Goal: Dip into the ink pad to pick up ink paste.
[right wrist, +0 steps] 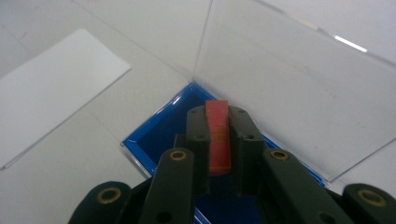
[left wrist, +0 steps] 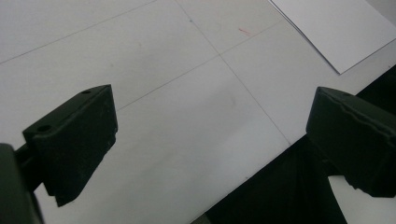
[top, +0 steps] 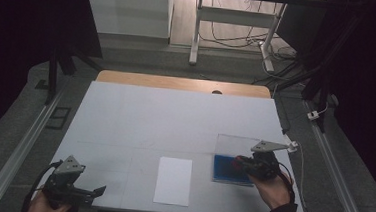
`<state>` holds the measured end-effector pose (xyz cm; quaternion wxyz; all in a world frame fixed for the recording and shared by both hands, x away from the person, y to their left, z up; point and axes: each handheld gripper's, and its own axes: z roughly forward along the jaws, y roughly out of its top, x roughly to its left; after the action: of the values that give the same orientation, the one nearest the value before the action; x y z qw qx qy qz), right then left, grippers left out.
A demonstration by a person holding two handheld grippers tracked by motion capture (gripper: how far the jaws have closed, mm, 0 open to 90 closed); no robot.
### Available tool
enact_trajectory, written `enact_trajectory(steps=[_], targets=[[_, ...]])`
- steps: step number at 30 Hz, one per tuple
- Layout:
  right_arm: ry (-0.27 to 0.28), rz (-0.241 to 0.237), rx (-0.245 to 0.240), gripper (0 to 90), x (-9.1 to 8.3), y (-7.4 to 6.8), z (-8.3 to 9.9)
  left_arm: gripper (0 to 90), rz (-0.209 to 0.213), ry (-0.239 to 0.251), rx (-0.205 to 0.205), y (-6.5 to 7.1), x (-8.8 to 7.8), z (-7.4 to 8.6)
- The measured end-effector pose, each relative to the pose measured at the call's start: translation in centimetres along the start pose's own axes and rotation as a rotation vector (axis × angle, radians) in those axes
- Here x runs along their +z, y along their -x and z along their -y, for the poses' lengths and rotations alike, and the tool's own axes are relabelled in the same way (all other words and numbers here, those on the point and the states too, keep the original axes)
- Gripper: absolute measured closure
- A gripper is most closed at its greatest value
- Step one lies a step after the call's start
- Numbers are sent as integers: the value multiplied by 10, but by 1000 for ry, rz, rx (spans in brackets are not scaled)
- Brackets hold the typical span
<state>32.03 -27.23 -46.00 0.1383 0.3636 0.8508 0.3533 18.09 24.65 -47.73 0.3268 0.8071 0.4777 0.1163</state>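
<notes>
Left gripper (top: 101, 190) is hovering at the table's (top: 125, 111) near edge, jaws spread wide, holding nothing. White paper sheet (top: 173, 180) is lying mid-table. Right gripper (right wrist: 218, 140) is pinching a red stamp (right wrist: 218, 135) upright over the blue box (right wrist: 159, 135), clear lid (right wrist: 289, 88) standing open.

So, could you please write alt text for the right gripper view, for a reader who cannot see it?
The right gripper is shut on a thin red piece, held over a blue-lined box whose clear lid stands open behind it. A white sheet lies on the table to the left.
</notes>
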Motion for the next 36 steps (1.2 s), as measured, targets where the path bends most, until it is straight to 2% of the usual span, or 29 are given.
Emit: enact_trajectory(steps=[2, 3, 10, 20, 27, 28, 30, 36], targets=[[-8, -1, 0, 801, 2, -1, 0, 26, 0, -2, 1, 0, 0, 0], [-36, 1, -22, 801, 7, -2, 0, 26, 0, -1, 1, 0, 0, 0], [-77, 2, -39, 801, 15, -4, 0, 26, 0, -3, 1, 0, 0, 0], [-111, -13, -42, 802, 23, -6, 2, 26, 2, -5, -1, 0, 1, 0], [-124, 0, -40, 805, 24, -7, 1, 26, 3, -5, -3, 0, 1, 0], [-131, 17, -67, 806, 25, -10, 0, 26, 2, -5, -3, 0, 1, 0], [-134, 28, -76, 806, 26, -13, 0, 26, 2, -7, -2, 0, 1, 0], [-154, 88, -162, 807, 28, -25, -2, 27, 4, -10, -1, 0, 1, -1]])
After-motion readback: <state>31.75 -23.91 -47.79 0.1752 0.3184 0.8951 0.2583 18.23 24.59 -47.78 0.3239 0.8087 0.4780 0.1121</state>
